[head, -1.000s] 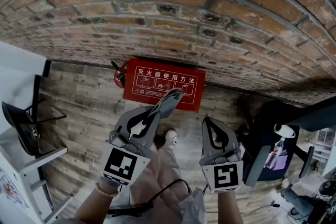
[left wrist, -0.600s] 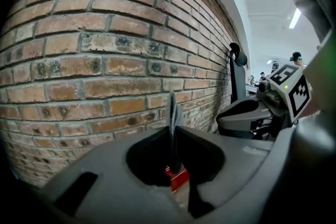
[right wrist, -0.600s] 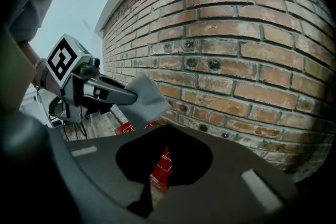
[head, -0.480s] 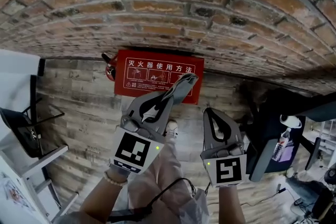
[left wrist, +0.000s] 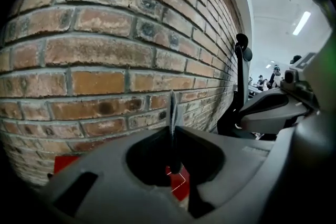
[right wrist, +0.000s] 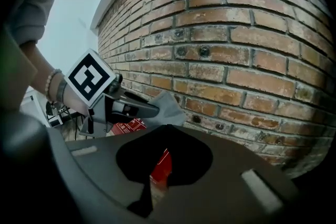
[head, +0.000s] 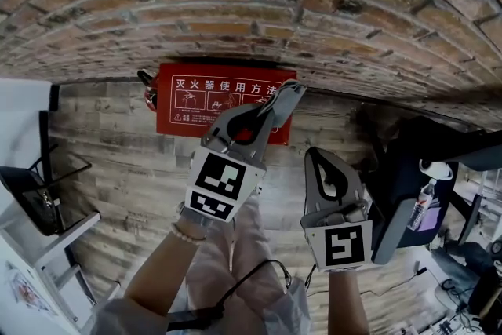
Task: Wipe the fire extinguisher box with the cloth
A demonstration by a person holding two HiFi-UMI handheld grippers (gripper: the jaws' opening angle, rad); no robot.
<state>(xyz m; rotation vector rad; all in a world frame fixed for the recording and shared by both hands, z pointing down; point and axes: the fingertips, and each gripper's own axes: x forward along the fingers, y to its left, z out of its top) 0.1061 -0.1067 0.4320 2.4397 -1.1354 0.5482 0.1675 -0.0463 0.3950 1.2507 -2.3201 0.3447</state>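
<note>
Ahead of the left gripper (head: 271,110), the red fire extinguisher box (head: 196,102) is now overlapped by the grey cloth (head: 288,94) pinched in that gripper's jaws, brought closer over 1 s; wiping is judged imminent. The right gripper (head: 316,157) is held closed, empty, alongside.

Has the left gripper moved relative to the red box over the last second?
Yes. In the head view the left gripper, shut on the cloth, has moved up across the fire extinguisher box, from its lower edge to its upper right corner.
</note>
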